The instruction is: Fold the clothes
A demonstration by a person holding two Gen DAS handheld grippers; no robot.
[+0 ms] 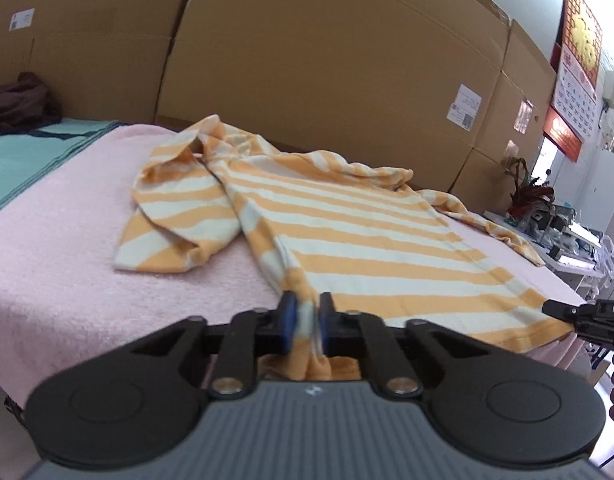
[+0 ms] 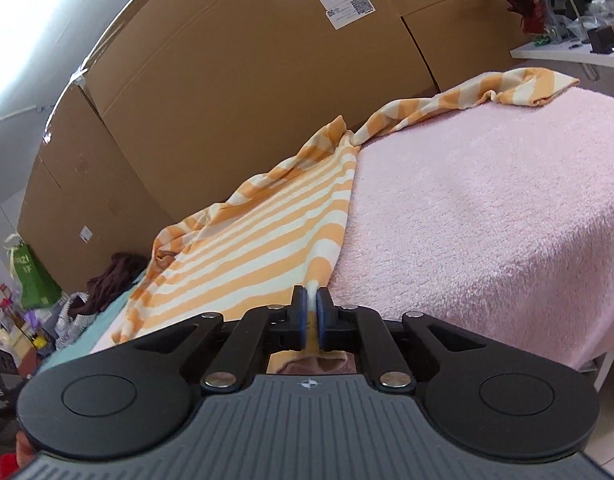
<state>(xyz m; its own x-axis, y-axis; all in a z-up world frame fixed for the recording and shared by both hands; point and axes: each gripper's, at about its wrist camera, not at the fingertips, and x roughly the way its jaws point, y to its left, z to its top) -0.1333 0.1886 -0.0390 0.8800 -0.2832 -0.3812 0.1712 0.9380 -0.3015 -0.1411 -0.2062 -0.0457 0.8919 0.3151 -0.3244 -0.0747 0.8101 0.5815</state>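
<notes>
An orange-and-white striped shirt (image 1: 347, 232) lies spread on a pink towel-covered surface (image 1: 67, 272), one sleeve folded at the left, the other trailing right. My left gripper (image 1: 305, 316) is shut on the shirt's near hem corner, cloth bunched between its blue pads. In the right wrist view the same striped shirt (image 2: 267, 240) stretches away to the left, and my right gripper (image 2: 311, 312) is shut on the other hem corner. The right gripper's tip (image 1: 563, 312) shows at the shirt's right corner in the left wrist view.
Tall cardboard boxes (image 1: 307, 60) stand right behind the surface. A teal cloth (image 1: 23, 156) with a dark brown garment (image 1: 19, 104) lies at the left end. A white shelf with a plant and clutter (image 1: 547, 208) stands to the right, beside a wall calendar (image 1: 575, 60).
</notes>
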